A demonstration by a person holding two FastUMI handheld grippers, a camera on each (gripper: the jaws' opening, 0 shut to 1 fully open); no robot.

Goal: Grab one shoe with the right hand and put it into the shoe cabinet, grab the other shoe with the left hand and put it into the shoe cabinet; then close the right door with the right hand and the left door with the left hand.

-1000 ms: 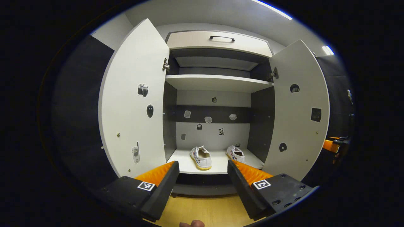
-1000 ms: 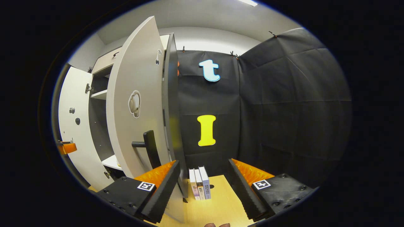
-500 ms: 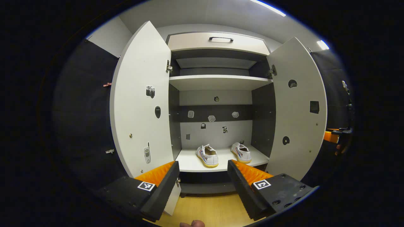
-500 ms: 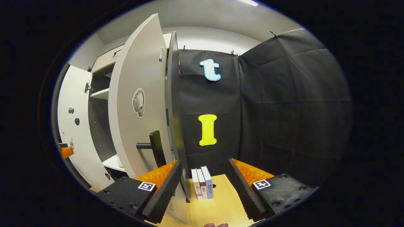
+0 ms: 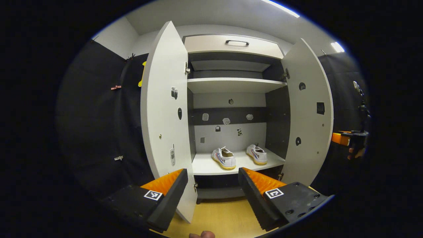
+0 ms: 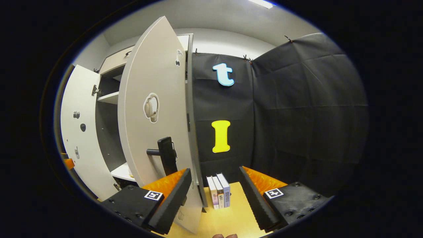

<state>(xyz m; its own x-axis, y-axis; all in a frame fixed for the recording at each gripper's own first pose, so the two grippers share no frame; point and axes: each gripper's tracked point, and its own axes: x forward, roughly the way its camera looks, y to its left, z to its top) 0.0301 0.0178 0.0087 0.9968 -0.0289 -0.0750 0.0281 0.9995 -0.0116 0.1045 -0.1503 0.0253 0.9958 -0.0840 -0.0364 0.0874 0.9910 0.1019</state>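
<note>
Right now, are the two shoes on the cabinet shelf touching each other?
Apart. In the left gripper view a strip of bare shelf shows between the left shoe and the right shoe.

Two shoes (image 5: 224,158) sit in the cabinet (image 5: 234,87), which has two doors (image 5: 165,109) and one drawer (image 5: 233,45). Beside it stand what look like three books (image 6: 219,195).
</note>
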